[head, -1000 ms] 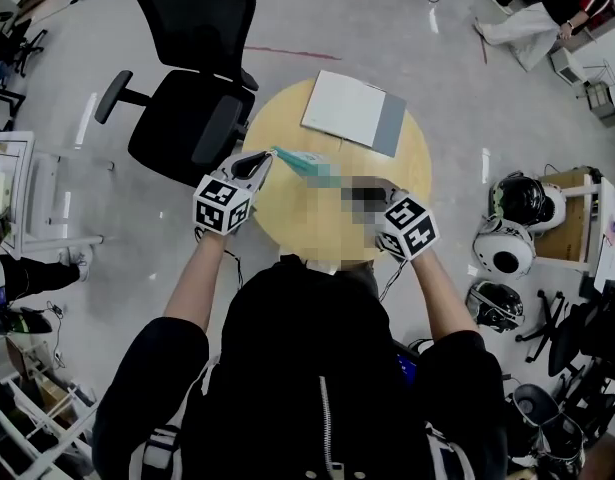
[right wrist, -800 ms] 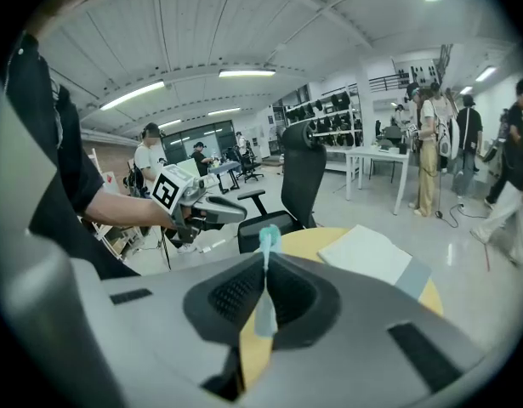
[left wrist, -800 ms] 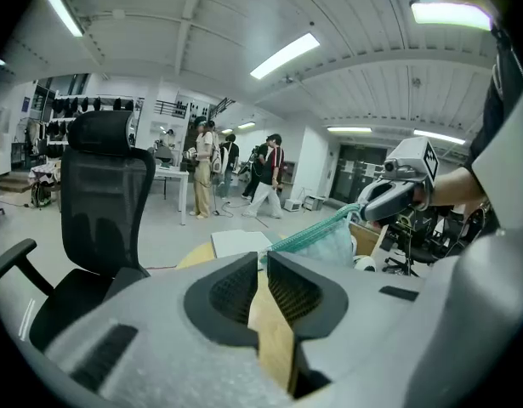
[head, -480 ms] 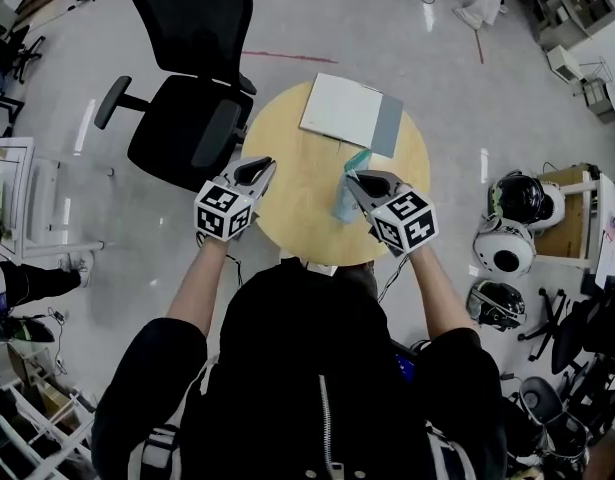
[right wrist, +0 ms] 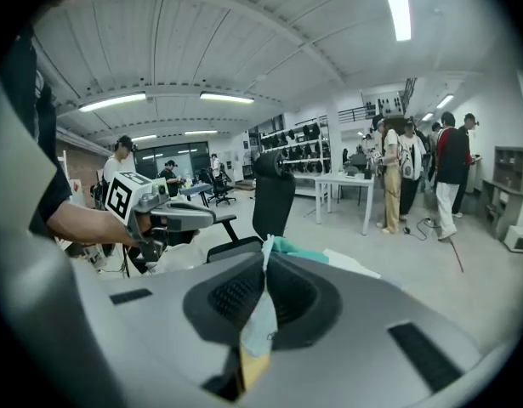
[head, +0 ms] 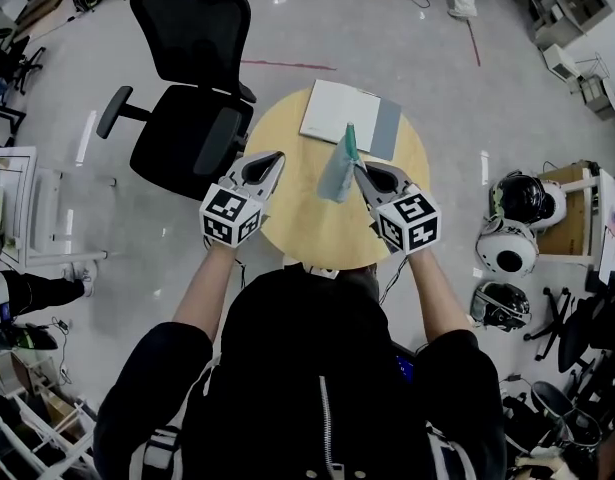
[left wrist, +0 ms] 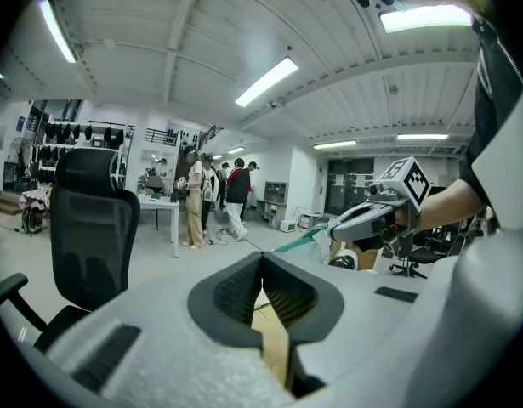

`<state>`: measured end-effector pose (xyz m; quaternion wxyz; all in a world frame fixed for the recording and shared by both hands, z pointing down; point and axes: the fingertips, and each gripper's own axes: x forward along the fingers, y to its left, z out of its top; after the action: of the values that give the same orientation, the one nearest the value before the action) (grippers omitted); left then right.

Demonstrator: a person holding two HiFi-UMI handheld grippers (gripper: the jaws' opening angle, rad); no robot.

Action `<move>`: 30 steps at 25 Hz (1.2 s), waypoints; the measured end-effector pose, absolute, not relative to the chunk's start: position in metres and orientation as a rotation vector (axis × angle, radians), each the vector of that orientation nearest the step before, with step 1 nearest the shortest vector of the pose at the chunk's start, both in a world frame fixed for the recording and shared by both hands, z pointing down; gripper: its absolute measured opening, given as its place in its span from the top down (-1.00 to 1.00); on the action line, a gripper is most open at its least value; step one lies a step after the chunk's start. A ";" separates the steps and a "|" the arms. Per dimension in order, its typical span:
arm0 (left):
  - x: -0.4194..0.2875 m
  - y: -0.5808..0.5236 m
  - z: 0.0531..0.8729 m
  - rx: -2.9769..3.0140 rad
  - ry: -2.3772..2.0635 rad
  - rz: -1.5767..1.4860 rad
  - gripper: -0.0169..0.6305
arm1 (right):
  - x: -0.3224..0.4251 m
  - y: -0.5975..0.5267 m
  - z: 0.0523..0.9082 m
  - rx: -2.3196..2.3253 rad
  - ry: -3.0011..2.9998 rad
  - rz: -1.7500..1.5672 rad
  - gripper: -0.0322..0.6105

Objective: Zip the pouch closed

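A teal pouch (head: pixel 339 168) sticks up from my right gripper (head: pixel 358 167), which is shut on its lower end above the round wooden table (head: pixel 287 218). In the right gripper view the pouch (right wrist: pixel 263 317) is pinched between the pads, and its teal end (right wrist: pixel 299 249) shows past the tips. My left gripper (head: pixel 277 157) hovers to the pouch's left, apart from it, shut with nothing between its fingers. From the left gripper view the pouch (left wrist: pixel 299 238) juts out of the right gripper (left wrist: pixel 338 226). The zipper's state is hidden.
A white and grey notebook (head: pixel 352 116) lies at the table's far side. A black office chair (head: pixel 187 98) stands close at the table's back left. Helmets (head: pixel 509 228) and clutter sit on the floor to the right. People stand far off by a white desk (right wrist: pixel 350 181).
A second ago the pouch stretched between both grippers. The left gripper has let go of its end. Both grippers have risen, and the right one now holds the pouch upright.
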<state>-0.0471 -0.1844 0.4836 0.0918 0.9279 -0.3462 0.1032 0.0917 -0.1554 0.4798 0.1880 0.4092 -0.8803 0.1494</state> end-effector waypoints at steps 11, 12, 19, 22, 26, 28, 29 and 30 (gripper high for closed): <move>-0.031 -0.185 0.470 2.800 -1.007 0.283 0.95 | 0.105 -0.152 0.466 1.228 -2.491 0.360 0.86; -0.030 -0.185 0.471 2.799 -1.005 0.284 0.95 | 0.106 -0.152 0.466 1.233 -2.492 0.356 0.87; -0.031 -0.186 0.470 2.795 -1.012 0.290 0.95 | 0.109 -0.152 0.465 1.251 -2.492 0.340 0.87; -0.033 -0.187 0.470 2.795 -1.012 0.290 0.95 | 0.107 -0.153 0.465 1.250 -2.489 0.336 0.87; -0.035 -0.189 0.472 2.792 -1.009 0.292 0.95 | 0.105 -0.154 0.465 1.249 -2.489 0.332 0.87; -0.035 -0.188 0.473 2.790 -1.008 0.292 0.95 | 0.105 -0.154 0.464 1.249 -2.491 0.329 0.87; -0.035 -0.188 0.473 2.788 -1.007 0.291 0.95 | 0.105 -0.154 0.464 1.248 -2.492 0.326 0.87; -0.035 -0.188 0.474 2.787 -1.007 0.291 0.95 | 0.104 -0.154 0.463 1.247 -2.493 0.324 0.87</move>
<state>-0.0353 -0.1882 0.4739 0.0820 0.9328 -0.3371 0.0973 0.1041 -0.1541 0.4635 0.1666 0.4382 -0.8759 0.1139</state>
